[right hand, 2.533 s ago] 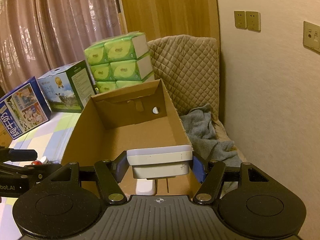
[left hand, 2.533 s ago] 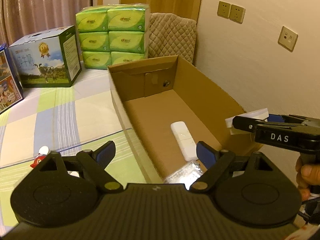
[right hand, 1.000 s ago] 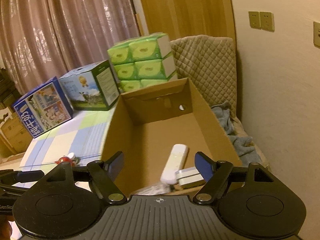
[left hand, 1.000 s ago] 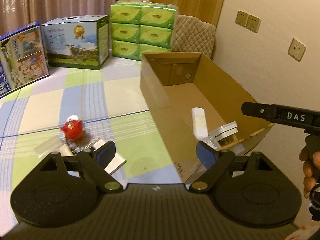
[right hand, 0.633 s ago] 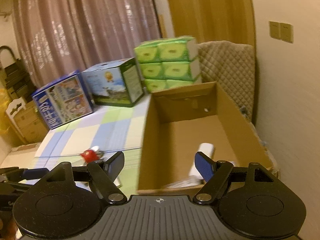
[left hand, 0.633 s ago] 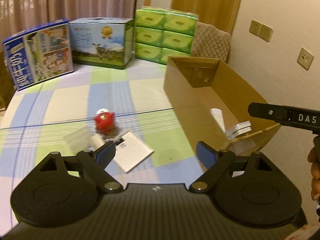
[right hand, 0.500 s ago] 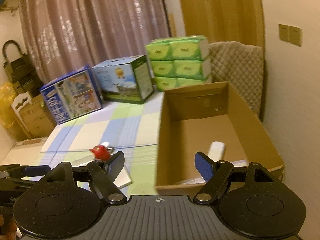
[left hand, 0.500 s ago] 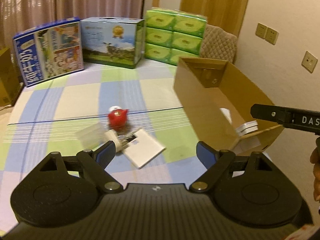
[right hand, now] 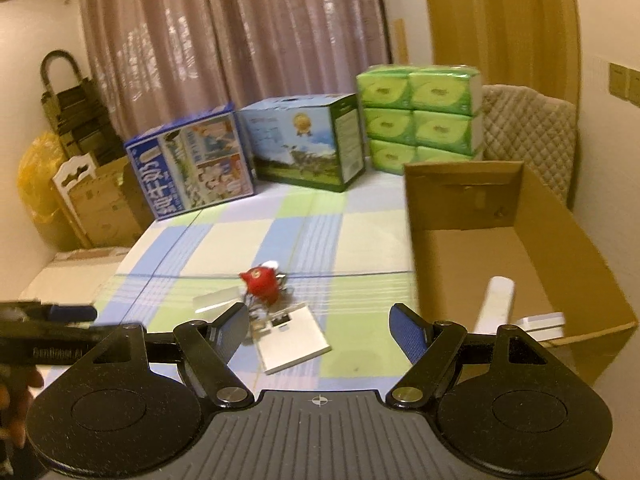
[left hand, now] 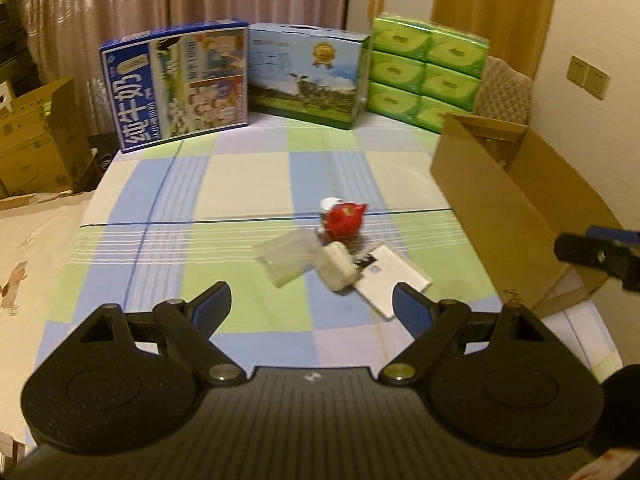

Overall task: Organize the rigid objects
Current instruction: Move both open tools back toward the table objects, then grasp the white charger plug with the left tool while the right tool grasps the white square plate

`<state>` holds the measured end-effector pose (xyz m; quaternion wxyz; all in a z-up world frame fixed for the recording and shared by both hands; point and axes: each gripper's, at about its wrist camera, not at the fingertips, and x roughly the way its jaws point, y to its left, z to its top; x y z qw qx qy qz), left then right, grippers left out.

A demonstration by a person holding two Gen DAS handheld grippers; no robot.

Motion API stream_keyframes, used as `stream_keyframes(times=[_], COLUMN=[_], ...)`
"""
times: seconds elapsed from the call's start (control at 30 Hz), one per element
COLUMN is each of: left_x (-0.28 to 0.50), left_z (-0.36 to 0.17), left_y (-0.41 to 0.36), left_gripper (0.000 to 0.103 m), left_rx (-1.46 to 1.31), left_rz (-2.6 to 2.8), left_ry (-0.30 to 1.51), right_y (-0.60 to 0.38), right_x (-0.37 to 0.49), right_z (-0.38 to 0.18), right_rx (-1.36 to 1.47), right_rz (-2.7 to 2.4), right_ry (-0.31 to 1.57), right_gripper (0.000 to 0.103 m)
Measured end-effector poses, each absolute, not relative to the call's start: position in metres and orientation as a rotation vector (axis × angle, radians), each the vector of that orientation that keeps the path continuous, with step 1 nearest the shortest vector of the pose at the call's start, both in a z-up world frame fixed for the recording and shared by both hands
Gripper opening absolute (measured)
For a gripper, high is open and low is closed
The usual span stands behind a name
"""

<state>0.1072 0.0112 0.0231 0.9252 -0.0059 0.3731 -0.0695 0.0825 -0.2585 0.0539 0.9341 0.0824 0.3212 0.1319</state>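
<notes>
A small heap lies mid-bed: a red toy [left hand: 343, 220], a clear plastic box [left hand: 289, 257], a white adapter [left hand: 336, 272] and a flat white box [left hand: 390, 280]. The red toy [right hand: 262, 283] and flat white box [right hand: 294, 342] also show in the right wrist view. The open cardboard box [left hand: 516, 208] stands at the right; it [right hand: 576, 248] holds a white remote [right hand: 496, 304] and a flat white device [right hand: 544, 322]. My left gripper [left hand: 312, 306] is open and empty, short of the heap. My right gripper [right hand: 318, 330] is open and empty, held between the heap and the box.
A blue milk carton box [left hand: 180, 80], a cow-print box [left hand: 306, 76] and stacked green tissue packs [left hand: 428, 76] line the far edge of the checked bed cover [left hand: 224, 184]. A quilted chair [right hand: 528, 128] stands behind the box. Cardboard boxes [left hand: 36, 136] sit on the floor at left.
The right gripper let the flat white device go into the cardboard box and opened. Both grippers have drawn back and swung left, bringing the heap on the bed into view.
</notes>
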Motion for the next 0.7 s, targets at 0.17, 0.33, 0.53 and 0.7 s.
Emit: stream_keyframes(times=[0.17, 0.33, 0.53, 0.7], left_x=[0.118, 0.134, 0.154, 0.171], left_z=[0.014, -0.001, -0.027, -0.054], left_y=[0.025, 0.031, 0.037, 0.044], left_gripper=[0.085, 0.085, 0.085, 0.085], left_rx=[0.004, 0.013, 0.035, 0.057], left_rz=[-0.133, -0.169, -0.167, -0.173], left_ry=[0.764, 0.769, 0.792, 0.816], right_y=[-0.241, -0.226, -0.211, -0.195], right_x=[0.087, 0.096, 0.109, 0.124], right_z=[0.038, 0.016, -0.010, -0.035], right_rx=[0.135, 0.105, 0.086, 0.031], right_rz=[0.306, 0.335, 0.368, 0.406], right_ry=[0.681, 0.714, 0.743, 0.772], right_gripper=[0.074, 0.074, 0.075, 0.075])
